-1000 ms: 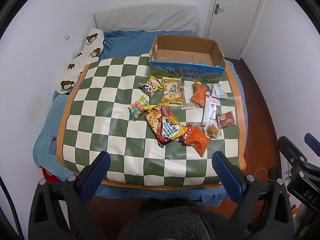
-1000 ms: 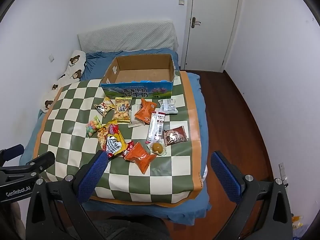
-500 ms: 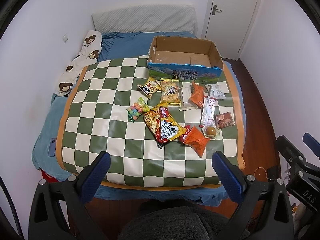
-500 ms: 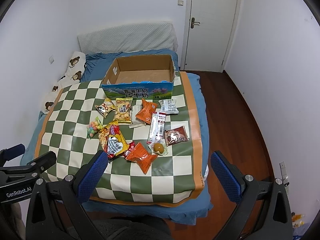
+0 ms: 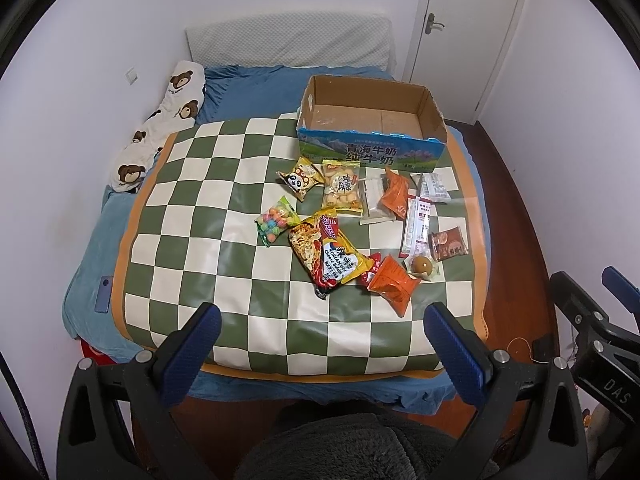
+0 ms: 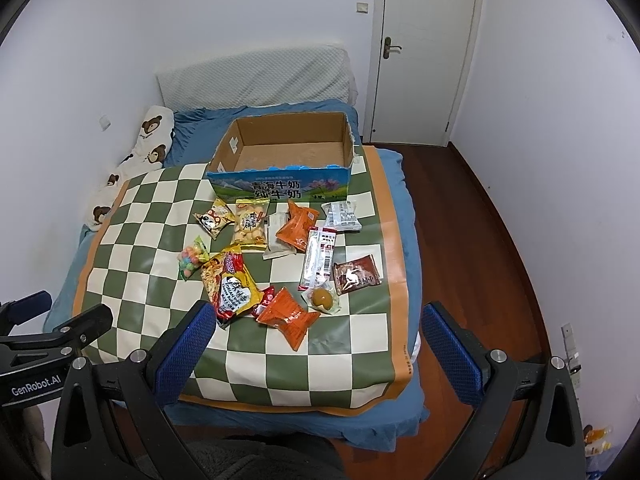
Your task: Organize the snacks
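Bedroom, white walls: on the bed a checkered mat (image 5: 200,216) carries the scattered snacks (image 5: 332,256), all outside the empty cardboard box (image 5: 372,152) behind them. Left tongs (image 5: 325,346) and right tongs (image 6: 320,344) hover wide, holding nothing. Sorting looks unstarted; everything remains.

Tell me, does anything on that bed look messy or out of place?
Yes: the snack packets lie scattered at odd angles on the checkered mat, some overlapping, while the cardboard box behind them sits empty. The box's top edge looks roughly torn. A small dark blue object lies off the mat on the blue blanket.
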Demonstrator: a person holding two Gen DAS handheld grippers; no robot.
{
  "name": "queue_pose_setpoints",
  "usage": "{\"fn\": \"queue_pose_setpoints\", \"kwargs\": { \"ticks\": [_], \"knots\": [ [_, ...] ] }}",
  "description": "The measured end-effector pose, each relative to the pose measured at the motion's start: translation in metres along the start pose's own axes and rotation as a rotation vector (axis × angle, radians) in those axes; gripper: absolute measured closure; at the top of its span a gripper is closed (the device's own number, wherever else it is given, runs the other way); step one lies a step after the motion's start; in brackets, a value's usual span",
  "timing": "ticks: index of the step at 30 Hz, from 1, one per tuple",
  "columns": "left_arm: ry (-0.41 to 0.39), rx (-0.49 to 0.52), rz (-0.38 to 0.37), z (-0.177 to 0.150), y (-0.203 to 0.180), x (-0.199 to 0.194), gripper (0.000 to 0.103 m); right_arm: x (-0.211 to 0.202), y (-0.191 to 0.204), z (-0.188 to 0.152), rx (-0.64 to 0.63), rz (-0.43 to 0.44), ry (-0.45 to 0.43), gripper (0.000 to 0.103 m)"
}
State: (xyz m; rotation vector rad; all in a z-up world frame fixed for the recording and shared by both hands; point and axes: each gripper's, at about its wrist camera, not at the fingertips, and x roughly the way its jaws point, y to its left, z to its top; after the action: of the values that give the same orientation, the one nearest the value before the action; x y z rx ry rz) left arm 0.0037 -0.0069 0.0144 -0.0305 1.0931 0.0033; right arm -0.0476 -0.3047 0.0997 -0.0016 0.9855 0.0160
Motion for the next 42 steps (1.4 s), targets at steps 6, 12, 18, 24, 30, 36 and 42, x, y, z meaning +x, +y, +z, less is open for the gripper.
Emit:
{"fn": "queue_pose_setpoints", "kwargs": {
  "ticks": [6,12,18,24,30,36,42],
  "knots": [
    [0.001,-0.002,-0.003,0.001,0.0,0.0,0.0,-0.001,0.003,0.001,0.0,0.0,0.001,0.0],
    [0.0,0.0,-0.007,0.008,-0.003,-0.005,0.0,-0.004,0.004,0.001,0.002,-0.002,-0.005,0.0],
    [0.0,-0.002,-0.009,0.009,-0.005,-0.007,0.0,-0.005,0.004,0.001,0.004,0.0,-0.004,0.0],
    [0.001,-0.003,-0.015,0.011,-0.008,-0.008,0.0,-0.007,0.005,0.001,0.002,0.001,-0.003,0.0],
    [-0.003,-0.006,-0.018,0.011,-0.01,-0.009,0.0,-0.01,0.004,0.0,0.003,0.007,-0.005,0.0],
    [0.0,-0.007,-0.021,0.009,-0.011,-0.01,0.0,-0.012,0.004,0.001,0.002,0.014,0.001,0.0],
    [0.01,-0.018,-0.022,0.002,-0.016,0.0,0.0,-0.009,0.002,-0.001,0.001,0.022,0.013,0.0]
  ]
}}
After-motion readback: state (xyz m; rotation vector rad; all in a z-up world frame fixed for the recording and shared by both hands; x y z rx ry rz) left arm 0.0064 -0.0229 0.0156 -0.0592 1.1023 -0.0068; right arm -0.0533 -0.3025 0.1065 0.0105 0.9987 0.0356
